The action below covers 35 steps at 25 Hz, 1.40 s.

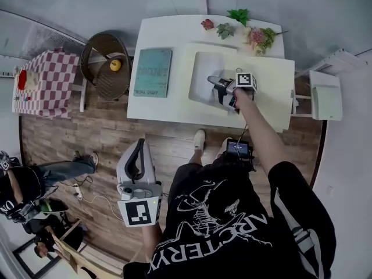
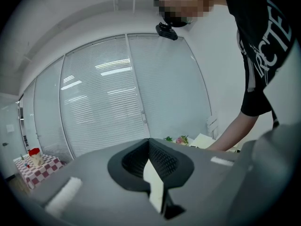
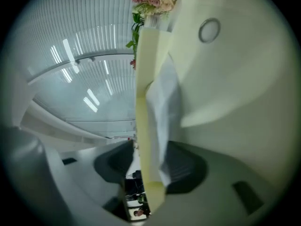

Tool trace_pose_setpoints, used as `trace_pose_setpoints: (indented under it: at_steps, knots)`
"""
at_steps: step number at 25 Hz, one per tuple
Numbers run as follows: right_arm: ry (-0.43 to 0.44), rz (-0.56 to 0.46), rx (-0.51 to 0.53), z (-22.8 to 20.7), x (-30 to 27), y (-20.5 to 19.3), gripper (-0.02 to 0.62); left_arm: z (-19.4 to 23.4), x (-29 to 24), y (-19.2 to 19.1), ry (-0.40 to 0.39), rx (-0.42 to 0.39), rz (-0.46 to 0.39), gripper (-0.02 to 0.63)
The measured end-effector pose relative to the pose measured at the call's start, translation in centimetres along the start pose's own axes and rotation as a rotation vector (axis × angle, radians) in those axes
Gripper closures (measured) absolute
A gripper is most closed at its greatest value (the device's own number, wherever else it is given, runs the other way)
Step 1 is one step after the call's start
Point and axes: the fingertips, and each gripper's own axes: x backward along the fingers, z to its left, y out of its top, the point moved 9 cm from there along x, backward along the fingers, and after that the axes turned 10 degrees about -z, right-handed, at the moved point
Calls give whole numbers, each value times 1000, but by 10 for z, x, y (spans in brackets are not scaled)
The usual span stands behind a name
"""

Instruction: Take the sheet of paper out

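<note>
A cream folder lies open on the white table, with a pale sheet of paper on its left half. My right gripper reaches over the sheet's right edge. In the right gripper view the folder's cream edge and the white sheet run between the jaws of that gripper. A slit of background shows beside the left pad, so the jaws stand open around them. My left gripper hangs low over the wooden floor, away from the table, jaws shut and empty.
A teal book lies on the table's left part and flowers along its far edge. A wicker chair and a checkered table stand to the left, a white chair to the right. A person sits at lower left.
</note>
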Motion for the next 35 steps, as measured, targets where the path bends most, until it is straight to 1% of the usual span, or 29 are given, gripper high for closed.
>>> trace_pose_setpoints:
  at_steps: [1, 2, 4, 8, 10, 12, 13, 15, 18, 19, 22, 26, 27, 28, 29, 32, 35]
  knots:
    - [-44, -14, 7, -4, 2, 0, 454, 2, 1, 0, 4, 4, 0, 598]
    - [-76, -27, 16, -9, 4, 0, 495, 3, 2, -1, 6, 10, 4, 597]
    - [-103, -32, 37, -17, 8, 1, 496, 4, 2, -1, 4, 12, -1, 597]
    - [-111, -37, 57, -20, 8, 4, 559, 4, -4, -3, -11, 0, -33, 598]
    - [-119, -35, 63, -17, 11, 4, 574, 3, -6, -3, -18, 4, -40, 598]
    - [-119, -36, 83, -12, 19, 6, 578, 1, -9, -3, -26, 26, -34, 598]
    - [-112, -38, 100, -7, 25, 7, 580, 1, -10, -4, -31, 41, -32, 598]
    - [-91, -39, 138, 4, 38, 8, 580, 0, -14, -5, -47, 59, -53, 598]
    - [-49, -42, 195, 23, 63, 2, 581, -1, -23, -4, -69, 56, -92, 597]
    - [-37, -50, 223, 29, 74, 1, 581, -3, -27, -4, -81, 61, -108, 598]
    - [-11, -89, 317, 51, 113, -2, 581, -11, -43, -6, -131, 100, -119, 598]
    - [32, -150, 406, 83, 159, -14, 581, -18, -58, -7, -175, 126, -150, 597]
    - [40, -177, 450, 95, 173, -18, 581, -19, -63, -5, -197, 132, -164, 598]
    - [46, -208, 519, 110, 186, -22, 581, -21, -69, -3, -224, 136, -183, 598]
    - [51, -240, 612, 128, 198, -28, 581, -23, -76, -1, -248, 139, -201, 598]
    - [73, -337, 902, 188, 229, -48, 581, -29, -91, 3, -301, 141, -207, 598]
    - [65, -433, 1128, 242, 251, -72, 581, -34, -105, 9, -344, 142, -238, 598]
